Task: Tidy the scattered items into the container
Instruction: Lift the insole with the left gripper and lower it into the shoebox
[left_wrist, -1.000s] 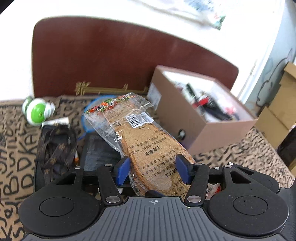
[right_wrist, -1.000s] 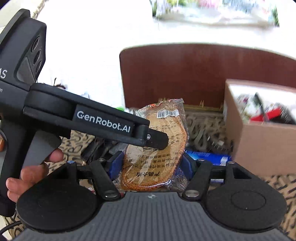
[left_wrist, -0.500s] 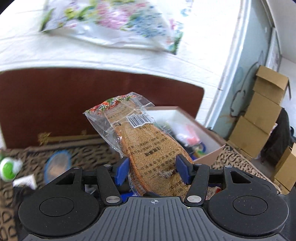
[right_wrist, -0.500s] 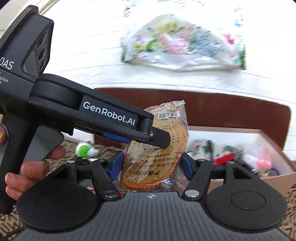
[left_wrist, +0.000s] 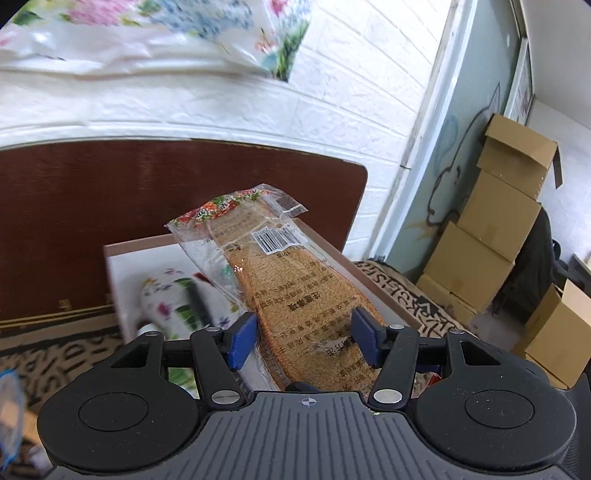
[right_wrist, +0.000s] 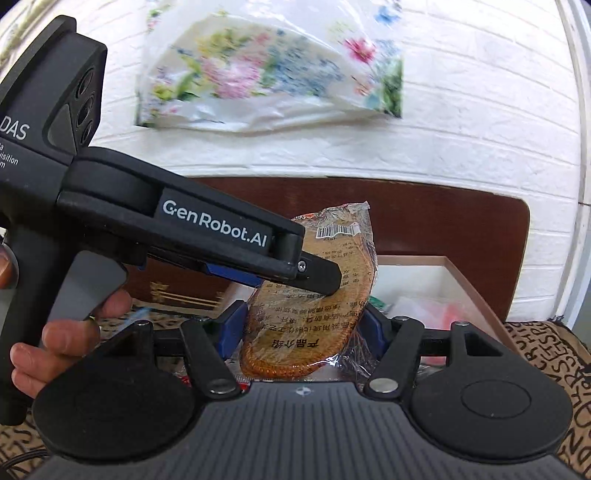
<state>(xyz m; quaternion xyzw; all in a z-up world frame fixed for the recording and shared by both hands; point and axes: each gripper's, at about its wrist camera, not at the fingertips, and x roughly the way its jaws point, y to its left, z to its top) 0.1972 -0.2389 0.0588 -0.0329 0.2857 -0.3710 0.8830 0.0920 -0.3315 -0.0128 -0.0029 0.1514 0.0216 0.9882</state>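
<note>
A brown woven insole in a clear plastic packet (left_wrist: 295, 291) is held by both grippers, tilted up above the open cardboard box (left_wrist: 114, 258). My left gripper (left_wrist: 303, 341) is shut on the packet's lower part. My right gripper (right_wrist: 301, 328) is shut on the packet (right_wrist: 314, 325) too. In the right wrist view the left gripper's black body crosses from the left and its tip lies against the packet. The box (right_wrist: 469, 280) holds a floral pouch (left_wrist: 166, 299) and several other small items.
A dark brown board (left_wrist: 110, 192) stands behind the box against a white brick wall. A floral plastic bag (right_wrist: 266, 74) hangs on the wall. Stacked cardboard boxes (left_wrist: 491, 229) stand at the right. A patterned cloth (right_wrist: 554, 354) covers the surface.
Both grippers have carried the packet up and to the right. It has gone from above the scattered items to above the box opening. Both grips are unchanged.
</note>
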